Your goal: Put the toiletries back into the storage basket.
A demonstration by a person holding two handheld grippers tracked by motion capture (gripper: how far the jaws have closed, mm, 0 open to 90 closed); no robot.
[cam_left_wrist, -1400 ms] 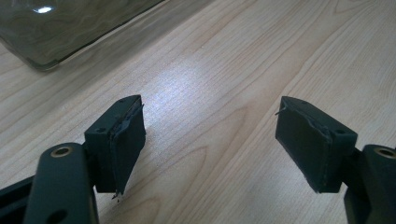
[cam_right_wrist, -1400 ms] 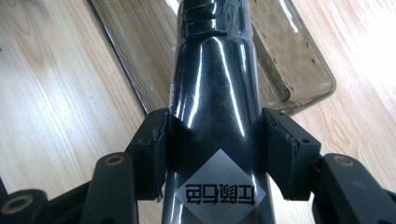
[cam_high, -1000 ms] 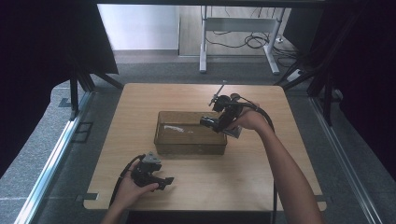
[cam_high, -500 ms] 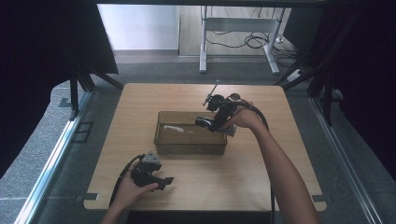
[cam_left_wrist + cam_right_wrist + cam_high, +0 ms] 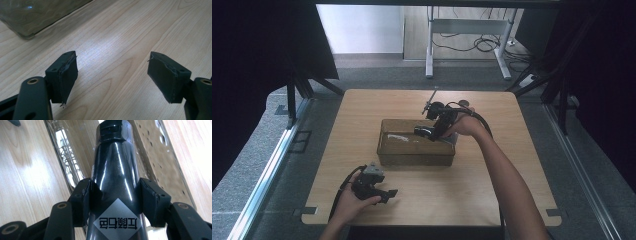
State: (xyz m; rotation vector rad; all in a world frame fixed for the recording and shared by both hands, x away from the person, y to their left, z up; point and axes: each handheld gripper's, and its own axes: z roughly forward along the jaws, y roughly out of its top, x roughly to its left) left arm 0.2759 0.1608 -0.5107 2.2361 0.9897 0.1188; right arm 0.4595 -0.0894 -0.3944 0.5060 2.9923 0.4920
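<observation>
A dark glossy bottle (image 5: 115,167) with a grey diamond label sits between the jaws of my right gripper (image 5: 115,198), and both pads press on its sides. In the high view the right gripper (image 5: 432,131) holds the bottle (image 5: 422,132) over the right part of a clear brownish container (image 5: 412,160) in the middle of the table. The container's wall (image 5: 152,152) lies just beneath the bottle. My left gripper (image 5: 386,193) rests near the table's front left, open, with nothing between its fingers (image 5: 63,75). A corner of the container (image 5: 32,17) lies ahead of it.
The wooden table (image 5: 497,200) has bare surface around the container. A cable trails from the right gripper along the forearm. Beyond the far edge stand a metal desk frame (image 5: 467,45) and floor cables. Dark curtains hang on both sides.
My right gripper has carried the bottle to the left, from the container's right edge to above its inside. The left gripper has stayed put.
</observation>
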